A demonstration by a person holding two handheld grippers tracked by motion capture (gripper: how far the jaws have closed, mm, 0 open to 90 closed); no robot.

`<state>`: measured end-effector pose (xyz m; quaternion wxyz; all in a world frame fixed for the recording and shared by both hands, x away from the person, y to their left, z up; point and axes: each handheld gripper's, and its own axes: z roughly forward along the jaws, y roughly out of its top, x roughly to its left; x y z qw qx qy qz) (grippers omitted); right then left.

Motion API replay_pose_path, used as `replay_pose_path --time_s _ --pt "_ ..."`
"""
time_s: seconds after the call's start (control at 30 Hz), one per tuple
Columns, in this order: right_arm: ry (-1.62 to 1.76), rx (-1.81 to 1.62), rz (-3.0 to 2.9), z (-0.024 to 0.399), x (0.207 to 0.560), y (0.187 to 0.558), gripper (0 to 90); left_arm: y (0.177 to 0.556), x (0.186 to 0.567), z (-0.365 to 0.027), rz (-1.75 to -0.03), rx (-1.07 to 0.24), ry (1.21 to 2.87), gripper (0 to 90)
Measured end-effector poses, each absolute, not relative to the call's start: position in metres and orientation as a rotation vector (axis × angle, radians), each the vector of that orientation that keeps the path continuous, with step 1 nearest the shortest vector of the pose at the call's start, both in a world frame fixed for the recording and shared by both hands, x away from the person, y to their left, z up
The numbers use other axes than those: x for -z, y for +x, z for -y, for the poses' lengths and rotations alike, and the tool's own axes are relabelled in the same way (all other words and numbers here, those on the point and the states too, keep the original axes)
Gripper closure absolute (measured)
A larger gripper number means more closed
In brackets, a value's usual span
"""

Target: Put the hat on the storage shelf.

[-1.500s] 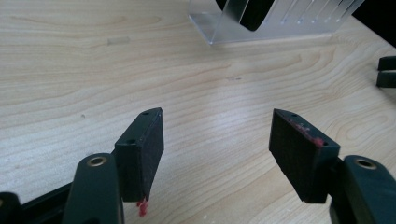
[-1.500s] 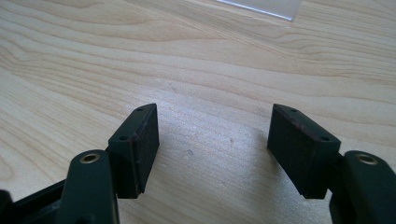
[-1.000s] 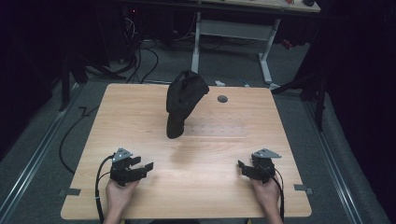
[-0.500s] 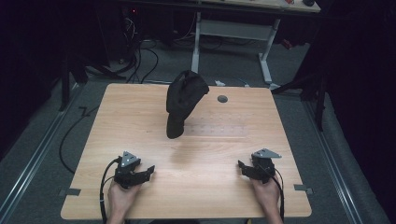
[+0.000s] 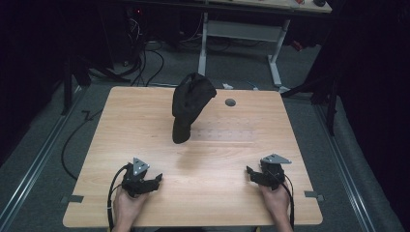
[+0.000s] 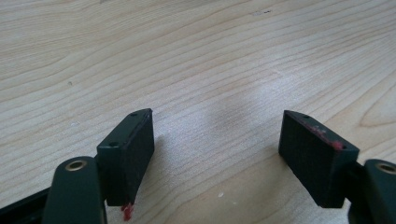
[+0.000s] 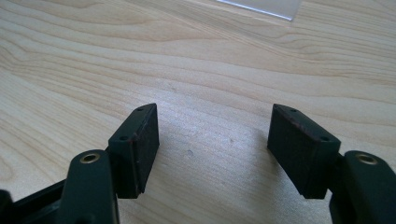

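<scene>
Both tools rest low near the front edge of the bench point(image 5: 145, 106), and the only thing to work on, a dark crumpled cloth point(image 5: 189, 108), stands heaped toward the far middle, well apart from either tool. The left tool point(image 5: 153, 180) has just been opening its jaws, and its own view shows bare wood between the pads point(image 6: 135, 144), nothing held. The right tool point(image 5: 251, 174) also stands wide open over bare wood, its pads point(image 7: 140, 144) empty. This reads as the starting stance, before any reach. The next move likely calls for one or both tools to travel forward to the cloth and pick a fold or edge thin enough to pinch, since the heap is bulky and soft. Room is generous: the wood between tools and cloth is open, with a faint clear sheet point(image 5: 227, 134) lying flat just right of the cloth and a small round grommet hole point(image 5: 230, 102) behind it. The cloth sits near the far edge, so pushing it away risks sending it off.
</scene>
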<state>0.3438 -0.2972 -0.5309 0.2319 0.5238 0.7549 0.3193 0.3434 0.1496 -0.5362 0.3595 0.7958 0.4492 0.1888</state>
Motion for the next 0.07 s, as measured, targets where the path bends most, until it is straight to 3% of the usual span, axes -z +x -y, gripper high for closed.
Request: replay_pose_path --time_s 0.07 --pt "1.441 -0.877 -2.074 0.2971 0.5308 0.3438 34.1 0.3434 0.5362 -0.1492 -1.161 -0.485 2.05 26.5"
